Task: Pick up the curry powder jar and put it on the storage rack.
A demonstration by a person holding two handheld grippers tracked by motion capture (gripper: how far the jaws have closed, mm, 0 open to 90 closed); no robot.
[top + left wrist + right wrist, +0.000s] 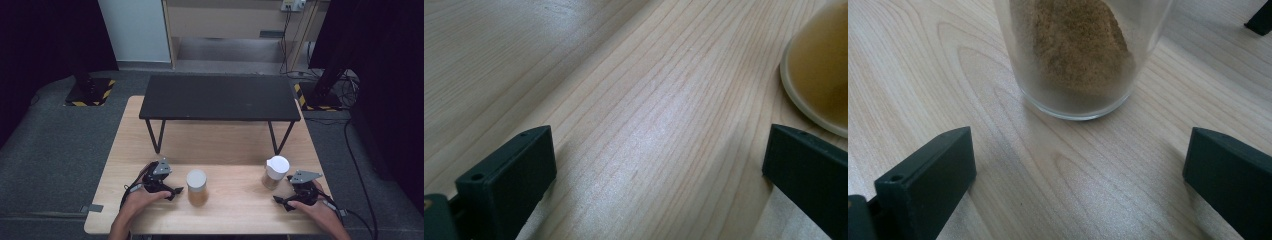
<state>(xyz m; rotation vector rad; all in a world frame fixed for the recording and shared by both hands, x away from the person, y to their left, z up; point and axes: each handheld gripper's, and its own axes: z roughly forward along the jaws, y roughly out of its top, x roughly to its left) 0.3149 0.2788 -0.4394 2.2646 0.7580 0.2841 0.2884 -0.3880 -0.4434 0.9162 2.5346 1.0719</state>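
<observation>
On a pale wooden table (225, 145), two clear glass jars with white lids (196, 187) stand upright, holding brown powder. Both grippers' fingers (506, 175) are spread wide, grasping nothing.

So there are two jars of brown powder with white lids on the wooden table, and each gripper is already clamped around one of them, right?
Not quite. Both jars, the left jar and the right jar, stand on the wooden table, but neither is clamped. The left gripper and the right gripper rest beside them with jaws wide open, as both gripper views show.
</observation>
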